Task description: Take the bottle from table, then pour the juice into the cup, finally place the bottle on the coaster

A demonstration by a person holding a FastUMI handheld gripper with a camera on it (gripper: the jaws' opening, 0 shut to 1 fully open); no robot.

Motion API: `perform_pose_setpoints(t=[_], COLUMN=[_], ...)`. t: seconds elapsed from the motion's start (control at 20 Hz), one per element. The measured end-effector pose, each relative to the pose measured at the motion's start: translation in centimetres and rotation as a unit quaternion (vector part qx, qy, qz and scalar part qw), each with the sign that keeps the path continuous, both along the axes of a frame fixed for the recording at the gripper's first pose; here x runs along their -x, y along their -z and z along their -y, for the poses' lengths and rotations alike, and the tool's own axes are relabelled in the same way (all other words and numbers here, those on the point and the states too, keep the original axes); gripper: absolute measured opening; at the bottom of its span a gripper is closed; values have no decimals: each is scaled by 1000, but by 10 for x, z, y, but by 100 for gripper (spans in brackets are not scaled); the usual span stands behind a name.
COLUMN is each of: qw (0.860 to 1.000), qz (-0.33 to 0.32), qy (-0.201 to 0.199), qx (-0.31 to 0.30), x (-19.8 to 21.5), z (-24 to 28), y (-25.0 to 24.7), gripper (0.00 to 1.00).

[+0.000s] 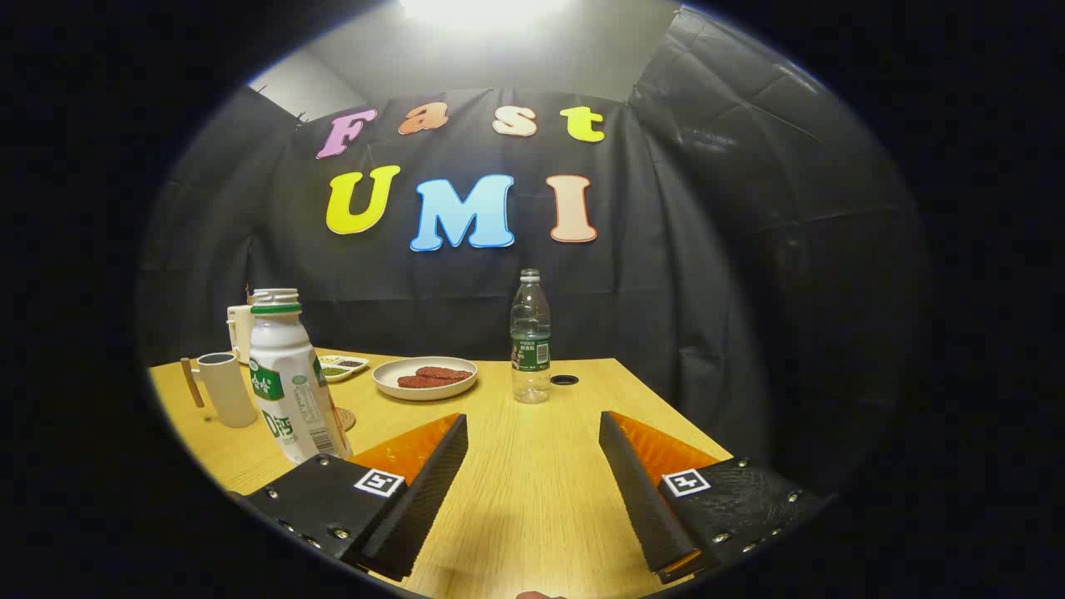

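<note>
While tool [532, 466] gapes empty, bottle [291, 383] left of fingers

The one camera rides on the gripper [532, 445] and looks forward along its two fingers, whose jaws stand wide apart at the bottom of the view with bare desk [532, 499] between them. It sits low, just above the desk top, and faces level across it toward the black cloth wall [707, 274] at the back. The fisheye lens bends the scene, so the desk edges curve away at both sides. The white bottle [291, 383] stands close by, just beside the left finger, and looms large; the cup [226, 388], the plate [425, 378] and the clear bottle [531, 337] stand farther off, beyond the fingers.
</note>
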State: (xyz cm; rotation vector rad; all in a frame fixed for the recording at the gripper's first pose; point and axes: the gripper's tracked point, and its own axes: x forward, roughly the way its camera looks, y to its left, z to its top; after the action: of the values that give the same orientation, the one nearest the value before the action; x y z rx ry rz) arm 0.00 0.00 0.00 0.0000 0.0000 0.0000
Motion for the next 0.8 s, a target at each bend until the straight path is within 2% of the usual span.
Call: perform_pose_setpoints(t=[0.15, 0.35, 0.6, 0.8], qw=[1000, 1000, 999, 999], qz=[16, 26, 21, 32], qy=[7, -7, -12, -27], qx=[7, 4, -26, -22], x=[-8, -10, 21, 49], z=[1, -18, -41, -65], y=[-15, -42, -60, -70], gripper=[97, 97, 97, 97])
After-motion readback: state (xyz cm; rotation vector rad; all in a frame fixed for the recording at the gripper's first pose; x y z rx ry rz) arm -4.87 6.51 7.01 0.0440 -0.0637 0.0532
